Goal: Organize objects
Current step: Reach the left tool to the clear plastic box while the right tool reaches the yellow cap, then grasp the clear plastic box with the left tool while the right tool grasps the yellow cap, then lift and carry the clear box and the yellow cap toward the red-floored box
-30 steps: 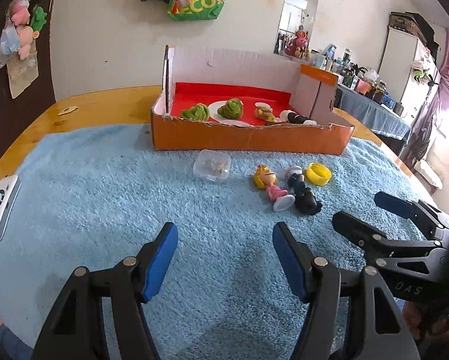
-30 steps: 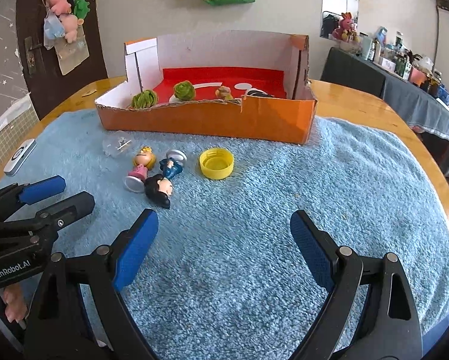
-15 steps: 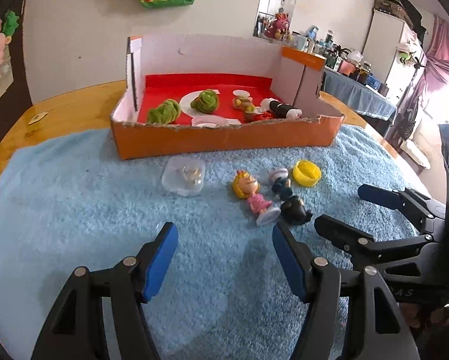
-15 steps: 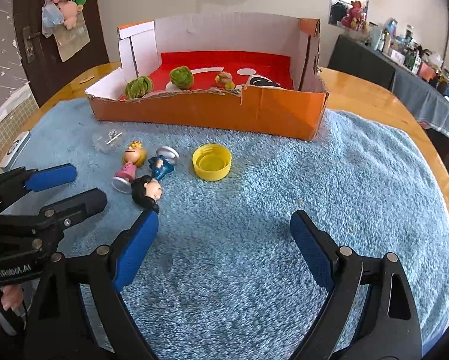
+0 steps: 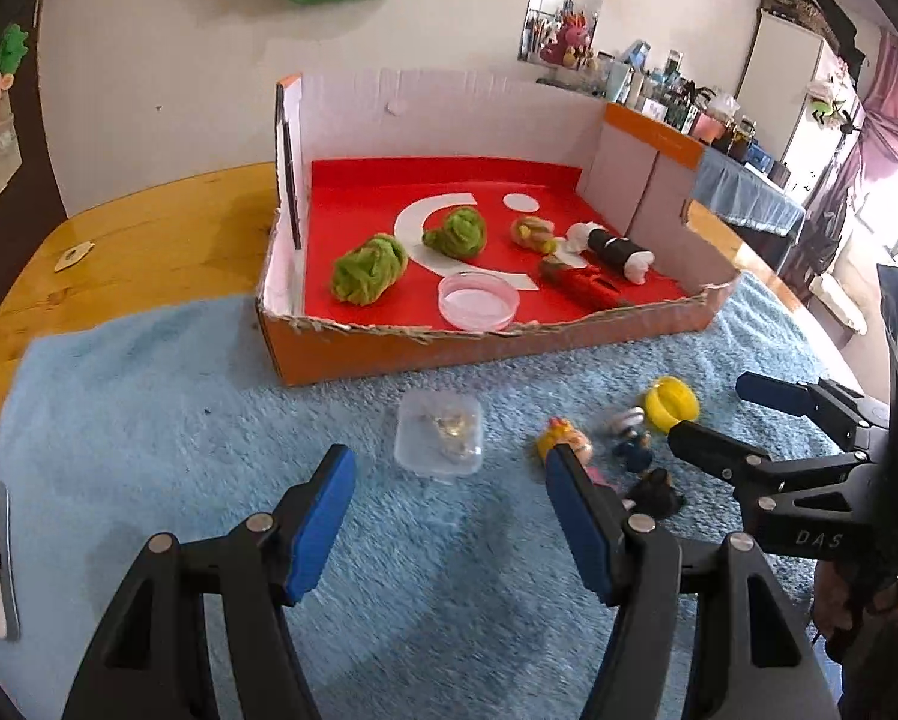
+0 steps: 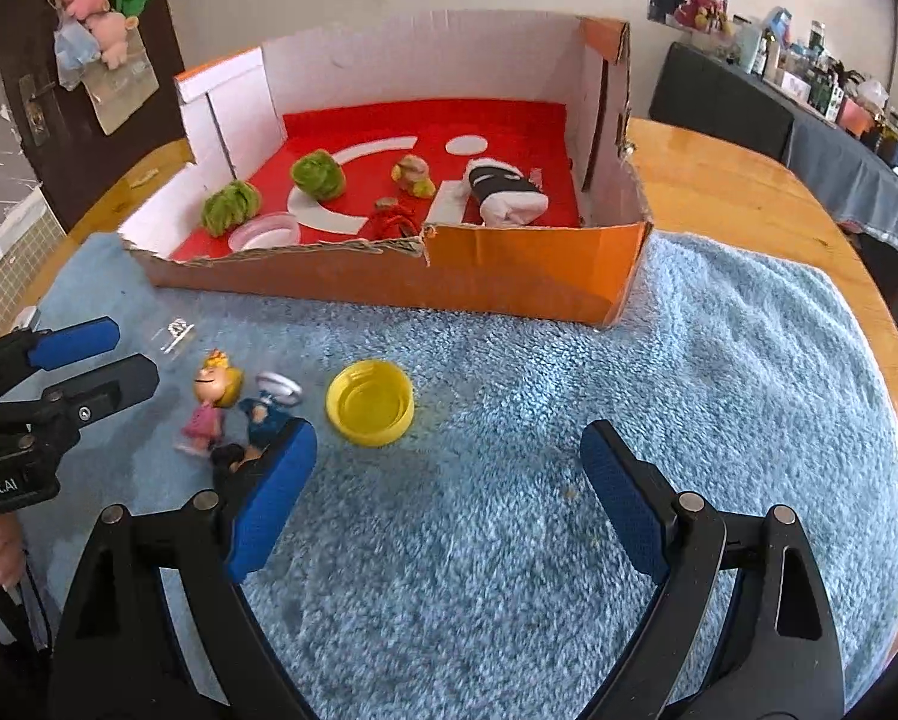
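— Light blue fluffy towel [image 6: 569, 372] is seen spread over the round wooden table [image 6: 737, 180]. How are the claws set?

— Both are held apart and empty: the left gripper [image 5: 446, 510] above the clear lidded plastic box [image 5: 439, 432], the right gripper [image 6: 449, 483] just short of the yellow plastic bottle cap [image 6: 370, 401].

— And beyond them?

— Between box and cap, a blonde pink-dressed figurine [image 6: 212, 399] and a dark-haired blue figurine [image 6: 257, 426] are laid on the towel. At the towel's far edge, the orange cardboard box with red floor [image 5: 479, 348] is found, green woolly balls [image 5: 370, 269] inside.
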Demonstrator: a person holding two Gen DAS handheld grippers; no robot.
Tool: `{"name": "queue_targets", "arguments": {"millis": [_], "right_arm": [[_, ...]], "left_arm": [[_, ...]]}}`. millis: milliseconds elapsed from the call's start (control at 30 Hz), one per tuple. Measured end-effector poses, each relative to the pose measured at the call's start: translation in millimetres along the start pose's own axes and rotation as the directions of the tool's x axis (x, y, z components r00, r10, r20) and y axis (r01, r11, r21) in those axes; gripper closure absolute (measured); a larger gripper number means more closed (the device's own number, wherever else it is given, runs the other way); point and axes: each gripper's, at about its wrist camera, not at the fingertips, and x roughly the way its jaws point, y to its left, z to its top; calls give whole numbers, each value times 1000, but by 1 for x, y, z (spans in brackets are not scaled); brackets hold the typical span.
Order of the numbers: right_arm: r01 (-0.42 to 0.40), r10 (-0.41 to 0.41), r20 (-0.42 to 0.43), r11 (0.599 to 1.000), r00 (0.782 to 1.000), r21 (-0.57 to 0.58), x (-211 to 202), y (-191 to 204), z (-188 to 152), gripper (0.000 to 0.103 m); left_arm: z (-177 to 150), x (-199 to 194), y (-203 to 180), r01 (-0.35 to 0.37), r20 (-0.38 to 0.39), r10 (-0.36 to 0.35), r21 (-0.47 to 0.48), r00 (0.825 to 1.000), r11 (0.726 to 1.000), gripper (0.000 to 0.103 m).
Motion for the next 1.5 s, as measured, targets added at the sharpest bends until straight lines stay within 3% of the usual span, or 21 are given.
{"name": "queue_targets", "arguments": {"millis": [200, 433, 533, 667, 800, 933, 1500], "right_arm": [[-16, 16, -10, 1000, 1000, -2, 6, 0, 7, 13], [-27, 27, -3, 999, 1000, -26, 8, 5, 8, 15], [-33, 33, 4, 999, 999, -34, 7, 7, 7, 26], [-41, 41, 13, 998, 999, -43, 7, 7, 7, 43], [-40, 41, 14, 998, 999, -53, 6, 8, 7, 61], [-48, 49, 17, 997, 999, -53, 4, 8, 6, 73], [-60, 65, 62, 995, 996, -75, -18, 12, 8, 73]], "left_arm": [[5, 14, 1, -6, -33, 7, 37, 999, 999, 36], [5, 22, 1, 39, -52, -37, 37, 998, 999, 45], [5, 22, 0, 45, -50, -42, 45, 998, 998, 51], [6, 24, -2, 40, -46, -38, 49, 998, 998, 53], [6, 24, -5, 26, -43, -23, 60, 999, 998, 67], [5, 22, -5, 44, -40, -42, 54, 998, 998, 67], [3, -6, -17, 28, 27, -31, 81, 999, 996, 67]]}}
